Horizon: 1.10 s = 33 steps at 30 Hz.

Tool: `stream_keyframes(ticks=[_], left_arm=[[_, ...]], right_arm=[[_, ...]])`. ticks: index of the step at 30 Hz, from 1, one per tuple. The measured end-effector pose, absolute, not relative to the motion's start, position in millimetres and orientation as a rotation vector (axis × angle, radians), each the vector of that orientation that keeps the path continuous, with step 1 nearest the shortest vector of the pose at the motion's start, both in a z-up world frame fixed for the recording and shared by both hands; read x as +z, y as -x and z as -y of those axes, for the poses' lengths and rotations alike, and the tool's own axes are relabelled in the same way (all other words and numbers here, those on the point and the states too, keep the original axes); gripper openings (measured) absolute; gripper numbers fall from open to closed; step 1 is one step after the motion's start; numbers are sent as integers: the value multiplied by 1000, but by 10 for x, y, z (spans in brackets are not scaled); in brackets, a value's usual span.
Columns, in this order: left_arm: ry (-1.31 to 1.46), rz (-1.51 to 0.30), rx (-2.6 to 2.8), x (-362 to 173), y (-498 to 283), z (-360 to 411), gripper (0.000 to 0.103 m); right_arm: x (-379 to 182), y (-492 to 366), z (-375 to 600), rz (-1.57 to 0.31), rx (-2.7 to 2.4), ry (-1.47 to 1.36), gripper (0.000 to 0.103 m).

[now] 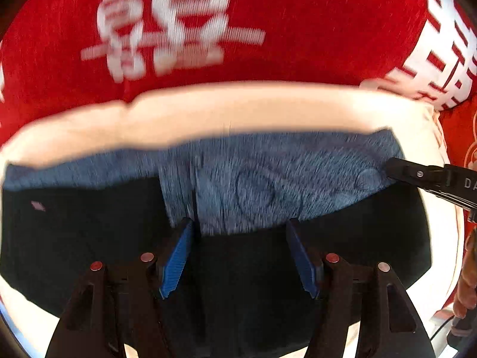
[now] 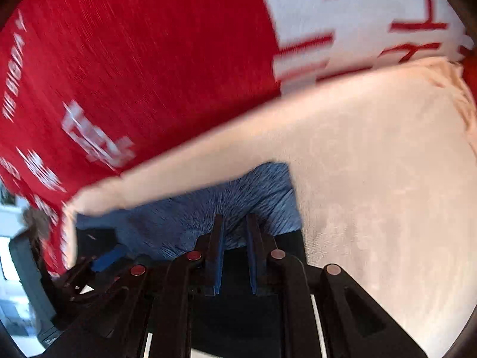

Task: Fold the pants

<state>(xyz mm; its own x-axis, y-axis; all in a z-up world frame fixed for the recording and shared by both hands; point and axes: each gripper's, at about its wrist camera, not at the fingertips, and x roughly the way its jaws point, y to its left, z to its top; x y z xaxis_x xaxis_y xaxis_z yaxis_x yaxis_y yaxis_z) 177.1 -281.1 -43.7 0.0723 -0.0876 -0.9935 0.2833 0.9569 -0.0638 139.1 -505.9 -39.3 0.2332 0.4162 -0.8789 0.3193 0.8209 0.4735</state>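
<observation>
A red cloth printed with large white characters (image 1: pixel 298 29) filled the upper half of both wrist views, blurred by motion. Over it lay a cream-white towel-like fabric sheet (image 1: pixel 238 107), a wide band across the middle of the left wrist view and the whole right side of the right wrist view (image 2: pixel 372 164).

On that sheet lay the dark pants with a blue heathered waistband section (image 1: pixel 244 185). In the left wrist view their long axis ran left to right across the frame, the blue band along the upper edge and the black fabric (image 1: pixel 74 232) spreading below it to the lower edge. In the right wrist view the blue part (image 2: pixel 208 208) sat at lower centre, its right end a squared corner pointing to the upper right.

The left gripper (image 1: pixel 240 229) looked down onto the garment, its blue-padded fingers (image 1: pixel 176 256) spread well apart, with nothing pinched between them, tips at the line where blue met black. The right gripper (image 2: pixel 235 219) reached in from the right edge of the left wrist view (image 1: pixel 393 168), tilted steeply down at the band's right end. Its jaws were nearly together with a narrow gap; whether cloth was caught between them could not be told. Part of a person's hand (image 1: pixel 466 283) showed at the lower right edge.
</observation>
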Motion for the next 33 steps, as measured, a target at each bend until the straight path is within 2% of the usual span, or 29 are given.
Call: stream_keyframes(ticks=[2,3,4,10,13,14,15,20,23,29,33], left_arm=[[-217,-1446,-317,-404,-1675,2829,71],[-230,-1460,-327,-414,-1653,2840,82],[-237,-1479,-343,-431,-1634,2852,84],[-217,-1540,-266,-353,-1682,2794,84],[-199,-1520,-169,-199,-1622,2652,84],[-190,-1518,-139,-149,-1596,2584,84],[-179,-1518,-114,-110,-1572,2520,84],[-118,-1498,3,56,-1391,2120,84],[-87,-1514,32,46,-1326,1905,84],[-108,-1534,23,18,-1276,1508,84],[-82,-1542,16,41,-1285,1222,84]], right_arm=[[-358,-1322,4991,-1325,70,-635,15],[-344,-1291,4938,-1332,87,-628,15],[-342,-1245,4874,-1347,112,-633,15],[-275,-991,4497,-1402,224,-507,17],[-258,-980,4421,-1414,275,-539,37],[-236,-997,4388,-1420,302,-532,46],[-217,-1009,4344,-1425,318,-503,50],[-150,-1044,4036,-1439,414,-436,50],[-33,-1035,3753,-1416,444,-391,39],[-163,-1031,3294,-1480,401,-378,38],[-115,-963,3112,-1473,342,-268,39]])
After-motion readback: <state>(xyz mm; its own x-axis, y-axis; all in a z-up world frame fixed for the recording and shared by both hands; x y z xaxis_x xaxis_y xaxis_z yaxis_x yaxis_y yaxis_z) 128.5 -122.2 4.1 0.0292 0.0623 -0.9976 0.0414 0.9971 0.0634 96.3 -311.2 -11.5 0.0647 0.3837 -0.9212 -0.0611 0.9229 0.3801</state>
